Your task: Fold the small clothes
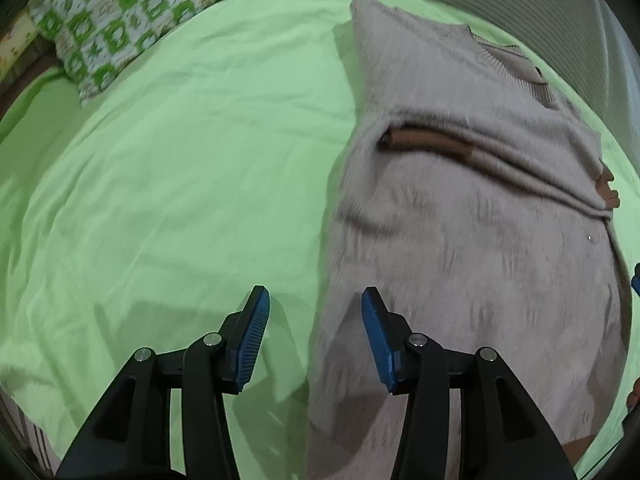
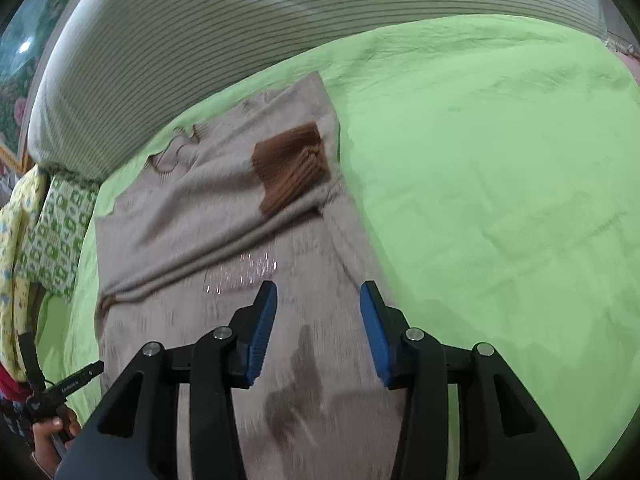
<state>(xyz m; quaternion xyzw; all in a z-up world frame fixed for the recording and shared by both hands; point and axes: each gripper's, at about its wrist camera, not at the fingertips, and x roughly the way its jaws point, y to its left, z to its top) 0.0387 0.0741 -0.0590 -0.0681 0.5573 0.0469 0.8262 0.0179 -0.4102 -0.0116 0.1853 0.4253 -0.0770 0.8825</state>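
A fuzzy, matt beige knit sweater (image 2: 240,248) lies on a smooth, lightly creased green cotton sheet (image 2: 500,184). Its brown cuff (image 2: 290,166) is ribbed knit, and a patch of tiny sequins (image 2: 244,274) glints near the middle. At the far left, a printed green-and-white cloth pillow (image 1: 120,16). Both gripper frames are matt black plastic with shiny metal pins; their blue pads (image 1: 252,340) look ridged and rubbery.
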